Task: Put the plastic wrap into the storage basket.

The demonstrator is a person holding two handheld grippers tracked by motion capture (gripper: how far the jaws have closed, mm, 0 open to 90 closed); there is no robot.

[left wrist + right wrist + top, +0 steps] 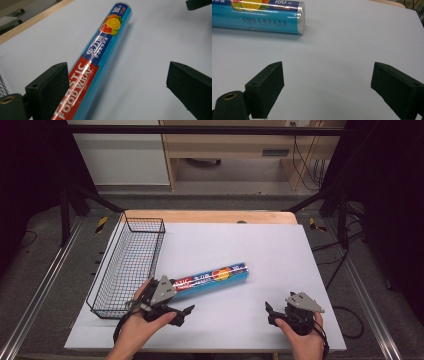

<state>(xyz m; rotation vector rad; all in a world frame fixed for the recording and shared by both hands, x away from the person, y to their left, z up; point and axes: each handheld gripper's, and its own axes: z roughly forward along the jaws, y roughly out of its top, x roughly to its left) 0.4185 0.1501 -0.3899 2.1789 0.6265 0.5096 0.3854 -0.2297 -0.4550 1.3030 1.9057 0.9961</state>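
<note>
left fingers (47,90) spread wide, plastic wrap roll (100,57) between them near one finger, ungripped, right fingers (269,87) wide apart, holding nothing

**Colours and patterns on the worktop**

Plastic food wrap roll (212,280): light blue body, a red band with white lettering at one end, a dark blue band with white characters, orange and green citrus artwork.
Wire basket (127,265): black mesh grid.
Worktop (260,245): pale lilac-white sheet, light wood edge.
Left gripper (170,312), right gripper (280,312): black fingers, grey plates.
</note>
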